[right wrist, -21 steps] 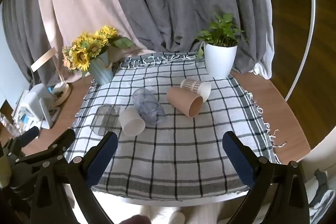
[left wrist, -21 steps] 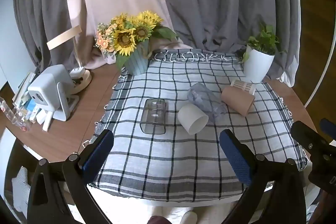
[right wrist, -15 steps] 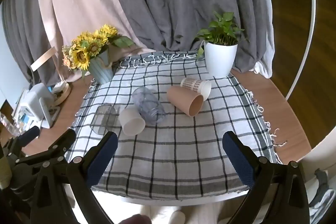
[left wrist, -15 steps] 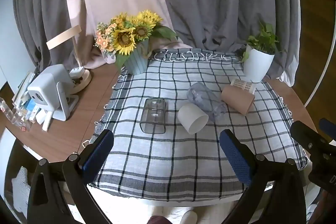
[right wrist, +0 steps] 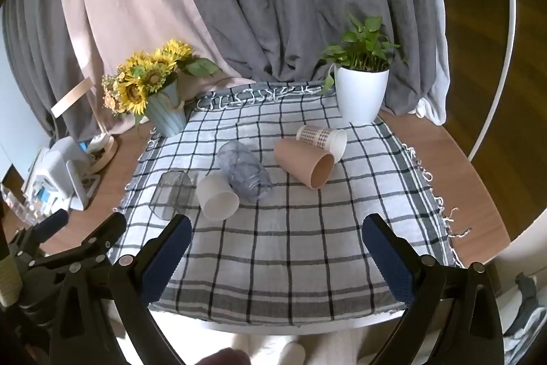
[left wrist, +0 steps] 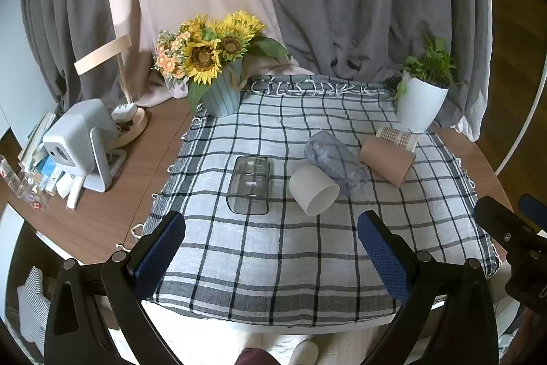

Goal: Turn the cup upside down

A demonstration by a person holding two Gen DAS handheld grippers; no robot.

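Grey and beige curtains (left wrist: pixel 342 5) — round wooden table (left wrist: pixel 112 211).

Five cups lie on their sides on the checked grey-and-white cloth (left wrist: pixel 273 262) covering the desk (left wrist: pixel 112 211): from left, a clear square glass tumbler (left wrist: pixel 249 189), a white paper cup (left wrist: pixel 312 190), a clear ribbed plastic cup (left wrist: pixel 333 161) touching it behind, a tan paper cup (left wrist: pixel 388 161), then a patterned paper cup (left wrist: pixel 396 137) behind that.

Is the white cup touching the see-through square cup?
Apart. In the left wrist view, checked cloth shows plainly between the white cup and the clear square cup.
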